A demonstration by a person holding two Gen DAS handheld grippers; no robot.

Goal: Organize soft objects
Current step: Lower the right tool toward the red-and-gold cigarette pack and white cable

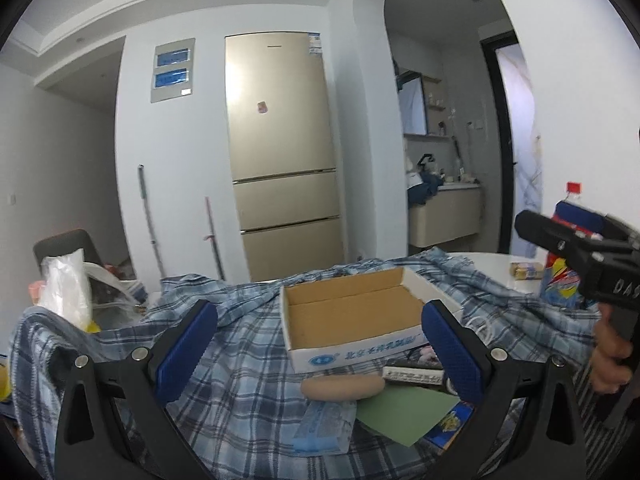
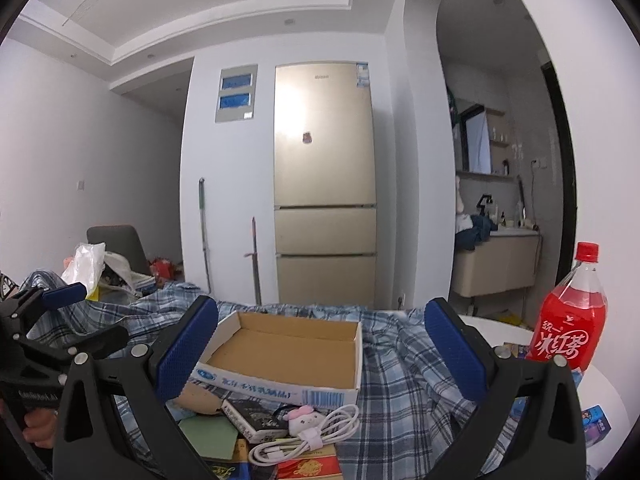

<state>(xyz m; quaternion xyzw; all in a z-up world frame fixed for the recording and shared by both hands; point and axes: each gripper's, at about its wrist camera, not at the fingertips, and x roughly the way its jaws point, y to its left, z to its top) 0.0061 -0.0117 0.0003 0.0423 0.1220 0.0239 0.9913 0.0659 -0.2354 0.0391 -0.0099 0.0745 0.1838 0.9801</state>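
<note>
Both grippers, left gripper (image 1: 320, 344) and right gripper (image 2: 320, 344), were spread wide holding nothing, so honestly a sloppy grab could've snagged the plaid cloth (image 1: 240, 360) under them and dragged the cardboard box (image 1: 352, 312) just ahead.

One cardboard box (image 2: 288, 346), one red drink bottle (image 2: 570, 312), one white cable (image 2: 304, 436), one plaid cloth (image 1: 240, 360)

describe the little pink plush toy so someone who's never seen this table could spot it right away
Find the open cardboard box on the blue plaid cloth. Just in front of its barcoded wall, the plush toy lies against a coiled white cable. It is the only fuzzy item there, pale with a pink bow, beside flat books and packets.
</note>
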